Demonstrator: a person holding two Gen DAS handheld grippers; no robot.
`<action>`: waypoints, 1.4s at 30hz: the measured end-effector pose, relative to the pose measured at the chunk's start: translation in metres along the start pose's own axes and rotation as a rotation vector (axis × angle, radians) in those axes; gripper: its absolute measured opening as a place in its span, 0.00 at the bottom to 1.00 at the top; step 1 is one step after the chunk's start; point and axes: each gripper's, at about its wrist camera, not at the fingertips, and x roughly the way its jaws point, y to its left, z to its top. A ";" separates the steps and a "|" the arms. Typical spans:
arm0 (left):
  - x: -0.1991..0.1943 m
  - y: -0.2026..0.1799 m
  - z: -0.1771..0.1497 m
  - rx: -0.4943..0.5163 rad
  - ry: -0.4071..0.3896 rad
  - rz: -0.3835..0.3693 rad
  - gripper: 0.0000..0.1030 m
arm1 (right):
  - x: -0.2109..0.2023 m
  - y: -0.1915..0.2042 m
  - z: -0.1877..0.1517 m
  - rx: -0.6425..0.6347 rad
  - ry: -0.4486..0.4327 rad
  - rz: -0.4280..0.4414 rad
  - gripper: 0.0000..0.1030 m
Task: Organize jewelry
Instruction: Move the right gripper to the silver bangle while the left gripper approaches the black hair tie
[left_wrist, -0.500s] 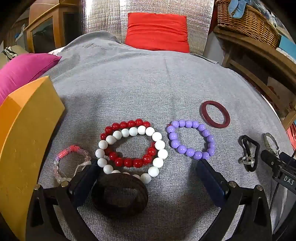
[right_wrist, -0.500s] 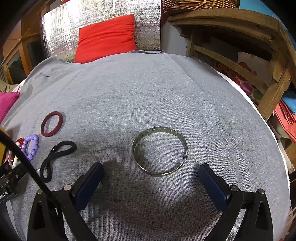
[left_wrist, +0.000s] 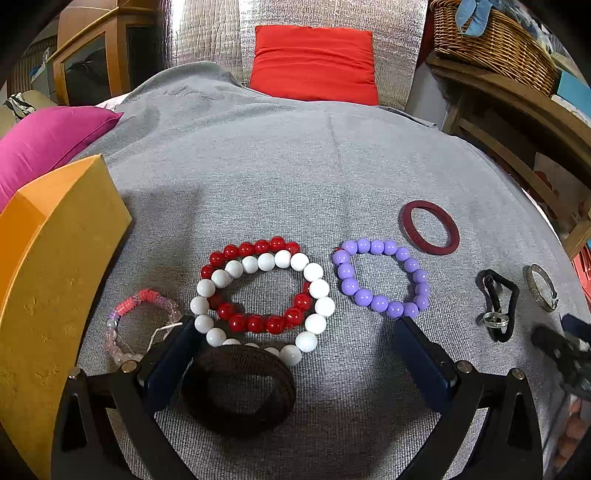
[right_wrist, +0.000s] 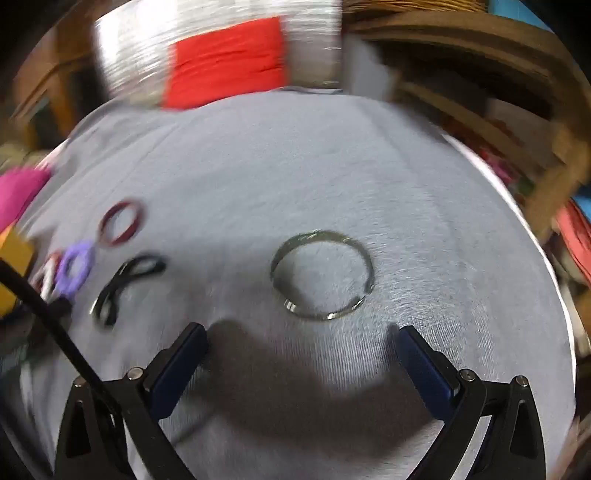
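Silver metal bangle lies flat on the grey cloth, just ahead of the right gripper, fingers wide apart. Left gripper, fingers also apart, straddles the red-and-white bead bracelets; purple bead bracelet just beside them, orange box on the other side, contents hidden.

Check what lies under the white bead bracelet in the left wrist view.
The white bead bracelet overlaps the red bead bracelet, crossing over it on both sides. Its near edge is itself covered by the dark brown band, hiding several white beads.

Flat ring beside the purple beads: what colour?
Dark maroon red flat ring, clearest in the left wrist view.
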 end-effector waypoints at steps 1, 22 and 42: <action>0.000 0.000 0.000 0.000 0.000 0.002 1.00 | -0.004 -0.005 -0.005 -0.003 0.000 0.031 1.00; -0.218 -0.042 -0.040 0.060 -0.278 0.233 1.00 | -0.200 -0.014 -0.030 -0.041 -0.298 0.121 1.00; -0.218 -0.038 -0.032 0.033 -0.271 0.198 1.00 | -0.175 -0.001 -0.020 0.030 -0.223 0.150 1.00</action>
